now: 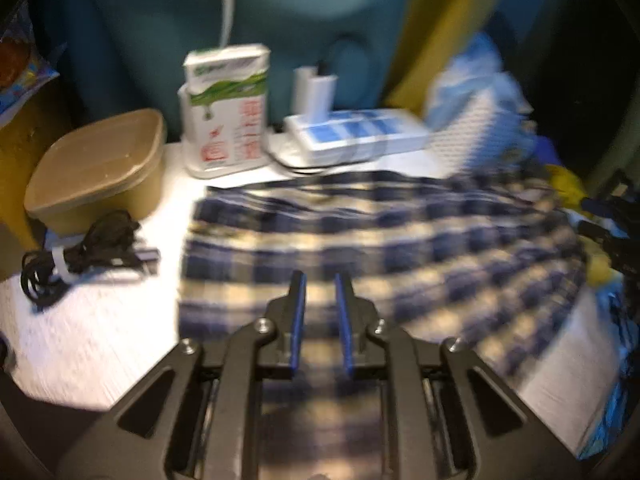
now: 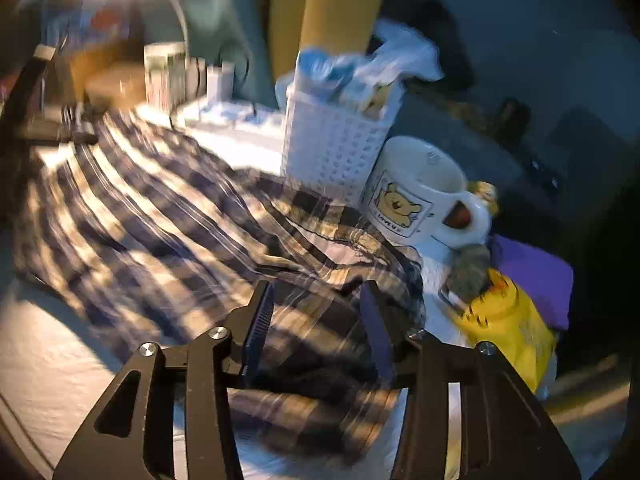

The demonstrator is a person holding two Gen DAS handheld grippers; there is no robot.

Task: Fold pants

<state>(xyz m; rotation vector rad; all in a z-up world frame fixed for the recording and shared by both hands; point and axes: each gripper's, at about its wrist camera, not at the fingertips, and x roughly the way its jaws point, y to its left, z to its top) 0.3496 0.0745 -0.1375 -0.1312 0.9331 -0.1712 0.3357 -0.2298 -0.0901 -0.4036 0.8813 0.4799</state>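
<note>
White tabletop (image 1: pixel 80 344) is crowded, and our checked pants (image 1: pixel 360 240) lie flat just past both grippers, long side running left to right. Our left gripper (image 1: pixel 320 280) has a narrow gap with nothing in it, and our right gripper (image 2: pixel 316 292) stands wide and empty. We think the mug (image 2: pixel 420 192) right beside the cloth could tip if we drag the pants.

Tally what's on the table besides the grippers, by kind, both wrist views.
Checked pants: 1
Lidded tub: 1
Carton: 1
Flat blue-and-white box: 1
Black cord bundle: 1
White basket: 1
Bear mug: 1
Yellow packet: 1
Purple item: 1
Total: 9
</note>
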